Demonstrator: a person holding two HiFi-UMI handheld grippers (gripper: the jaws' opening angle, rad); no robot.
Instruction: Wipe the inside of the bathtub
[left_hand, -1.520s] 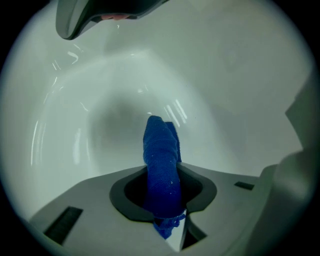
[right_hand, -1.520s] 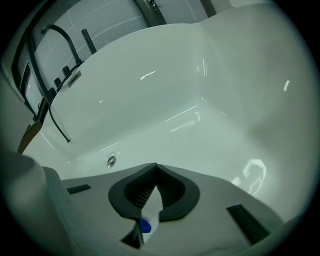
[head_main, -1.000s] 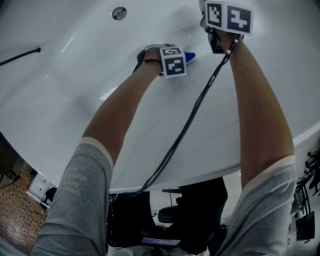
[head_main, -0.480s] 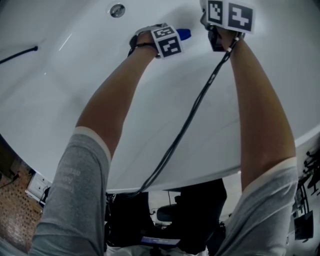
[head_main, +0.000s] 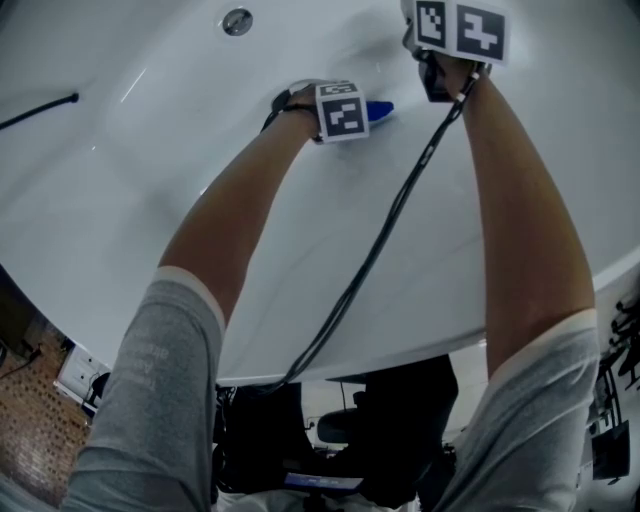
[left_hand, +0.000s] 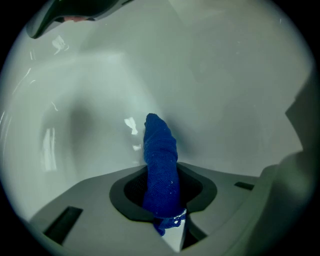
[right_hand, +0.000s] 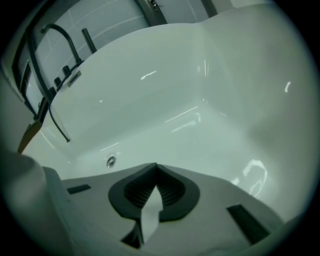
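I reach both arms down into a white bathtub (head_main: 150, 180). A rolled blue cloth (left_hand: 160, 165) sticks out from between the jaws of my left gripper (left_hand: 161, 192), which is shut on it. The cloth's tip (head_main: 380, 110) lies against the tub floor just right of the left gripper's marker cube (head_main: 342, 112). Further right and higher, my right gripper (right_hand: 156, 186) hangs over the tub with its jaws shut and nothing between them; its marker cube (head_main: 458, 30) shows at the top edge of the head view.
A round drain fitting (head_main: 237, 21) sits in the tub wall at upper left (right_hand: 111, 161). A black faucet and handles (right_hand: 65, 45) stand on the tub rim. A black cable (head_main: 370, 260) runs down from the right gripper. A black hose (head_main: 40, 112) lies at left.
The left gripper with the blue cloth pushed away toward the drain half a second ago, then came back nearer and to the right. The right gripper has stayed in place.
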